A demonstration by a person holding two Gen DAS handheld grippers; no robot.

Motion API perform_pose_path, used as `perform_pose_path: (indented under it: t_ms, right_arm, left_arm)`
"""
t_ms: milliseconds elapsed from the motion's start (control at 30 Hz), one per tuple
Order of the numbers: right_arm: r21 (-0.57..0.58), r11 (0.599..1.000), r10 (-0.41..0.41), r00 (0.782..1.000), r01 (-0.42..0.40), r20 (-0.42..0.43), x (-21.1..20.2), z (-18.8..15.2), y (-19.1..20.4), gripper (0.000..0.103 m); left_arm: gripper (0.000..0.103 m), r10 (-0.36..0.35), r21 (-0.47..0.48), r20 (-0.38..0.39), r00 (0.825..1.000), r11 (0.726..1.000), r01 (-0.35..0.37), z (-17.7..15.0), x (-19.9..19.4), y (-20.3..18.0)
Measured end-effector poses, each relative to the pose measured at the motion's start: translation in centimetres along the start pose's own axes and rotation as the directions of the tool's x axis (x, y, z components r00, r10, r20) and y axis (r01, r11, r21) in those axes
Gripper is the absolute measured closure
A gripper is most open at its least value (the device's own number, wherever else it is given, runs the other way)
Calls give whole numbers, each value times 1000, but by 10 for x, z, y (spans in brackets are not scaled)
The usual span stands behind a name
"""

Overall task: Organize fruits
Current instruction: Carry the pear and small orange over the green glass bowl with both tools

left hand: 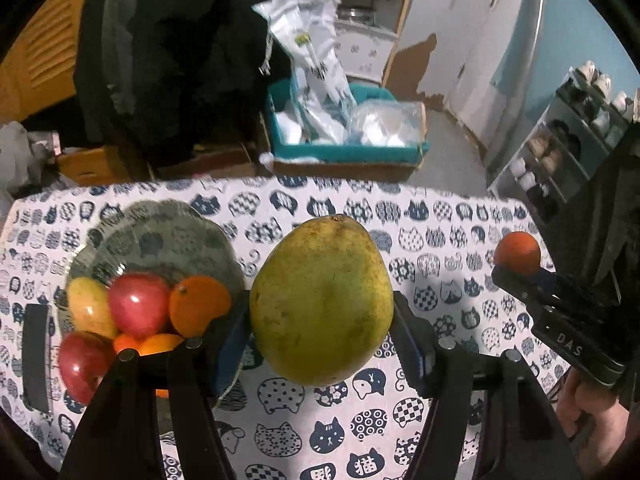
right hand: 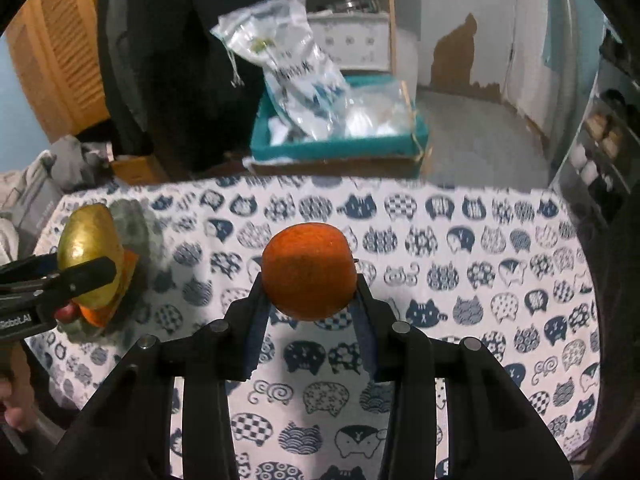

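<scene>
Left wrist view: the left gripper (left hand: pixel 322 340) is clenched on one large yellow-green pomelo (left hand: pixel 322 300), held above the counter (left hand: pixel 440 232) and its cat-print cloth. Near the counter's left edge, a glass bowl (left hand: pixel 160 236) holds two red apples, one yellowish fruit and about three oranges. In the right wrist view, the right gripper (right hand: pixel 310 300) grasps one small orange (right hand: pixel 310 272) above the counter's middle. The right half lies bare to its far edge, where a teal box (right hand: pixel 340 148) stands on the floor.

The left gripper (left hand: pixel 322 320) and the right gripper (right hand: pixel 310 304) are black plastic. Each has round silver screws and blue pads inside its jaws. One black side shows white letters.
</scene>
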State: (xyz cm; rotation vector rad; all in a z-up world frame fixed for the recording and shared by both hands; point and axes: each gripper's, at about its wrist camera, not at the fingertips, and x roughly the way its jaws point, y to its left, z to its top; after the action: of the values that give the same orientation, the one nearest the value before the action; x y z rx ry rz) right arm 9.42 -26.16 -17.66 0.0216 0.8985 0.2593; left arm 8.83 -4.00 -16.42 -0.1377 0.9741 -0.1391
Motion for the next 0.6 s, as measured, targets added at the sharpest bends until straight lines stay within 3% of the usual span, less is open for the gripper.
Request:
perform_pose_path:
  t_ms: [600]
  right_arm:
    - [-50,998,41,993,-36,112,-44,38,44,65]
  left_arm:
    - [35,46,-33,158,986,999,-42,18,-77,30]
